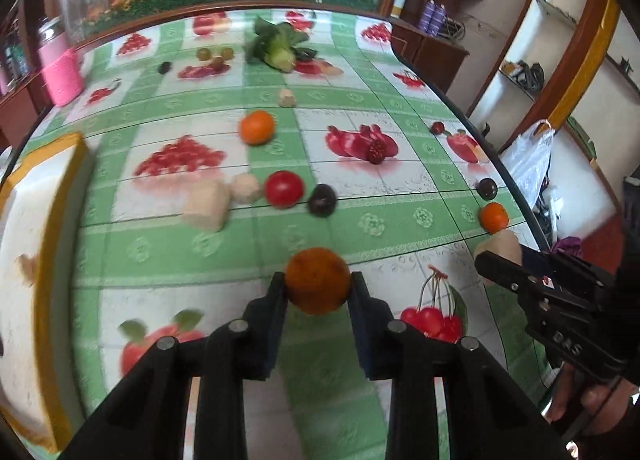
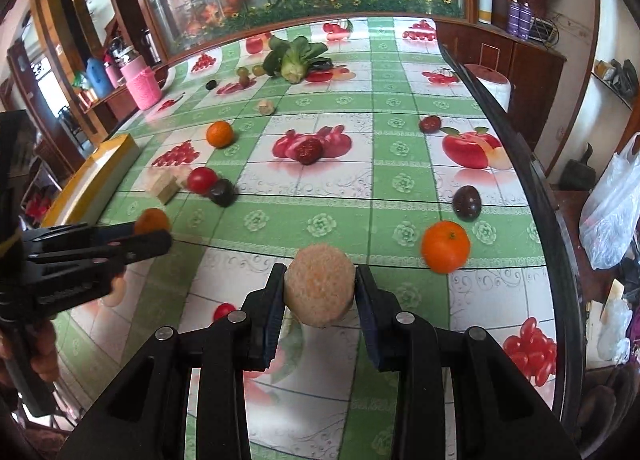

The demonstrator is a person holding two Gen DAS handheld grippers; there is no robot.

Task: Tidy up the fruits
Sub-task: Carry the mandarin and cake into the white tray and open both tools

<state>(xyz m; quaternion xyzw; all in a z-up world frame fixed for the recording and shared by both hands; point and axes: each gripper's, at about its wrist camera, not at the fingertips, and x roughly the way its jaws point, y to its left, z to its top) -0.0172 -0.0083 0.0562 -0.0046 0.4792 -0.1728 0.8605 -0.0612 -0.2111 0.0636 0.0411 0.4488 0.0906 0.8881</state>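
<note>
Pickup step done, both sides loaded. Left gripper (image 1: pixel 318 286) clamped on a dark orange fruit (image 1: pixel 318 280); right gripper (image 2: pixel 320 290) clamped on a pale rough ball (image 2: pixel 320 290), both over the bench (image 2: pixel 360 188) w/ the yellow-rimmed tray (image 2: pixel 100 176) off to the left. Next, prob: carry to tray, release w/o rolling.
</note>
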